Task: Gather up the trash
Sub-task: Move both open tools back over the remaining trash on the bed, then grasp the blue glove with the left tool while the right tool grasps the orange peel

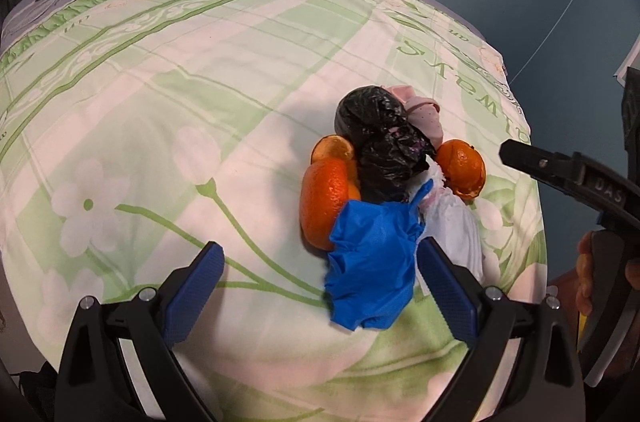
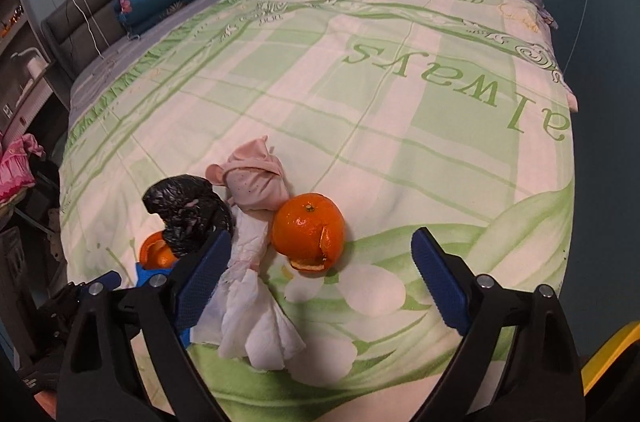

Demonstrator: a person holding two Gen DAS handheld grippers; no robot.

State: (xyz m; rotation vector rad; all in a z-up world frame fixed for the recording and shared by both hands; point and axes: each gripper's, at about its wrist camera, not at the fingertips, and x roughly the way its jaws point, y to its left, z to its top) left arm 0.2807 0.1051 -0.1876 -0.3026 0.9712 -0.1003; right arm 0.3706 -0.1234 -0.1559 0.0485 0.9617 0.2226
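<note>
Both grippers' fingers point(image 2: 208, 270) gape over the trash pile point(image 1: 380, 182).

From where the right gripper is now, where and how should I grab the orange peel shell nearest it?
Straddle the domed orange peel shell from above, pads on its left and right flanks. It sits stem-up with a split, curling edge at the near base, so grip mid-height, clear of the white tissue touching its left.
</note>
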